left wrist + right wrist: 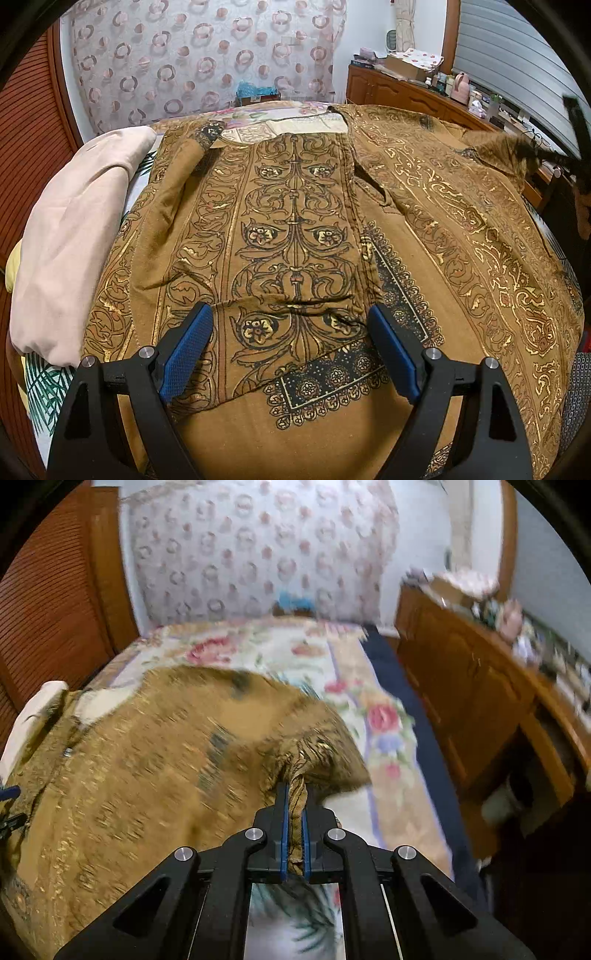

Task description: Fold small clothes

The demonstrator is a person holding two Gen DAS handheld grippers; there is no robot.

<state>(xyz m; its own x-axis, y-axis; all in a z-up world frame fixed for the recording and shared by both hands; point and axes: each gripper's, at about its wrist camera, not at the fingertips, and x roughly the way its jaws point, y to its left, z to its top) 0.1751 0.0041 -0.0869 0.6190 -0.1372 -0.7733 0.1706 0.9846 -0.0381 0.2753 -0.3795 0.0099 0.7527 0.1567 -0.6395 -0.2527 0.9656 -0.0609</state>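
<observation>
A brown garment (295,229) with gold and black ornamental print lies spread on the bed, its left side folded inward over the middle. My left gripper (291,317) is open, its blue pads (186,354) hovering just above the folded panel's lower edge, holding nothing. My right gripper (294,805) is shut on a bunched edge of the same garment (166,746) and lifts it off the bed; this view is motion-blurred. The right gripper also shows as a dark shape at the far right of the left wrist view (576,147), holding up a sleeve.
A pale pink cloth (74,236) lies folded at the bed's left side. The floral bedspread (280,646) extends beyond the garment. A wooden cabinet (480,709) with clutter on top runs along the right, a louvred wooden door (33,147) on the left.
</observation>
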